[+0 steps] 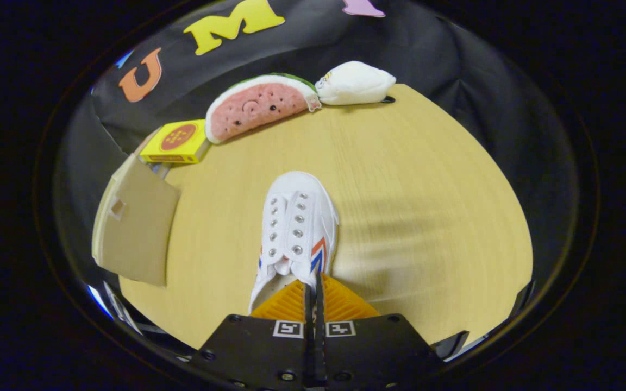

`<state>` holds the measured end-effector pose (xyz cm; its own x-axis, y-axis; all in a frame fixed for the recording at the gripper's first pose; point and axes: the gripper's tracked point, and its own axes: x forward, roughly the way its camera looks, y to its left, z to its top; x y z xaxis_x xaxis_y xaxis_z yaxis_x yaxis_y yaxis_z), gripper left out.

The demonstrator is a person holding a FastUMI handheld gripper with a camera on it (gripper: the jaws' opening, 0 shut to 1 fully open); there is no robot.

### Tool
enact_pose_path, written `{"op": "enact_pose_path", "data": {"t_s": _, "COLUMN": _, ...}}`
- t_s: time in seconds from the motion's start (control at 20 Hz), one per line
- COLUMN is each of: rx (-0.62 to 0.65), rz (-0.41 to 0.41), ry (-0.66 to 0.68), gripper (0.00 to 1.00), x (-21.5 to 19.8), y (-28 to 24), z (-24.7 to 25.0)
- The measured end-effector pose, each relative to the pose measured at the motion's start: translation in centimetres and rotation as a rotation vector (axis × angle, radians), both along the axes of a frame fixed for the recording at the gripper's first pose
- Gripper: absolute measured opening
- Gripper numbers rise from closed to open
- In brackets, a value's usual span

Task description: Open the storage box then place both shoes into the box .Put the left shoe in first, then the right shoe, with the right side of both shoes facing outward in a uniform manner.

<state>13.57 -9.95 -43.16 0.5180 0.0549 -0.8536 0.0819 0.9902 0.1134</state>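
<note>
The gripper (313, 293) has its jaws clamped together on the heel rim of the white shoe (294, 228), whose toe points away over the wooden surface (427, 190). To the left of the shoe stands the cardboard storage box (136, 228). Beyond the shoe lie a yellow box (176, 142), a watermelon plush (258, 106) and a white plush (355, 83).
</note>
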Motion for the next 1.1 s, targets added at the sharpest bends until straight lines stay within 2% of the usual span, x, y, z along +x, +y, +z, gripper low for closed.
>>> {"op": "enact_pose_path", "data": {"t_s": 0.1, "rx": -0.077, "rz": -0.008, "ry": -0.028, "gripper": 0.0, "x": 0.2, "y": -0.2, "z": -0.3}}
{"op": "enact_pose_path", "data": {"t_s": 0.15, "rx": -0.103, "rz": 0.02, "ry": -0.031, "gripper": 0.01, "x": 0.2, "y": 0.2, "z": -0.6}}
{"op": "enact_pose_path", "data": {"t_s": 0.2, "rx": -0.159, "rz": 0.04, "ry": -0.04, "gripper": 0.07, "x": 0.3, "y": -0.2, "z": -1.0}}
{"op": "enact_pose_path", "data": {"t_s": 0.25, "rx": -0.18, "rz": 0.072, "ry": -0.066, "gripper": 0.18, "x": 0.8, "y": 0.1, "z": -0.8}}
{"op": "enact_pose_path", "data": {"t_s": 0.4, "rx": -0.24, "rz": 0.127, "ry": -0.11, "gripper": 0.21, "x": 1.7, "y": 0.1, "z": -0.6}}
{"op": "enact_pose_path", "data": {"t_s": 0.5, "rx": -0.229, "rz": 0.131, "ry": -0.143, "gripper": 0.21, "x": 2.4, "y": -0.1, "z": 0.1}}
{"op": "enact_pose_path", "data": {"t_s": 0.65, "rx": -0.162, "rz": 0.102, "ry": -0.136, "gripper": 0.23, "x": 3.8, "y": -0.5, "z": 0.0}}
{"op": "enact_pose_path", "data": {"t_s": 0.8, "rx": -0.149, "rz": 0.164, "ry": -0.11, "gripper": 0.23, "x": 4.7, "y": -0.3, "z": -0.5}}
{"op": "enact_pose_path", "data": {"t_s": 0.85, "rx": -0.162, "rz": 0.163, "ry": -0.11, "gripper": 0.23, "x": 4.9, "y": -0.6, "z": -0.8}}
{"op": "enact_pose_path", "data": {"t_s": 0.9, "rx": -0.159, "rz": 0.131, "ry": -0.105, "gripper": 0.12, "x": 5.0, "y": -1.2, "z": -0.5}}
{"op": "enact_pose_path", "data": {"t_s": 0.95, "rx": -0.116, "rz": 0.117, "ry": -0.098, "gripper": 0.0, "x": 4.8, "y": -0.9, "z": -0.5}}
{"op": "enact_pose_path", "data": {"t_s": 1.1, "rx": 0.148, "rz": 0.049, "ry": -0.037, "gripper": 0.0, "x": 3.2, "y": 1.2, "z": -0.1}}
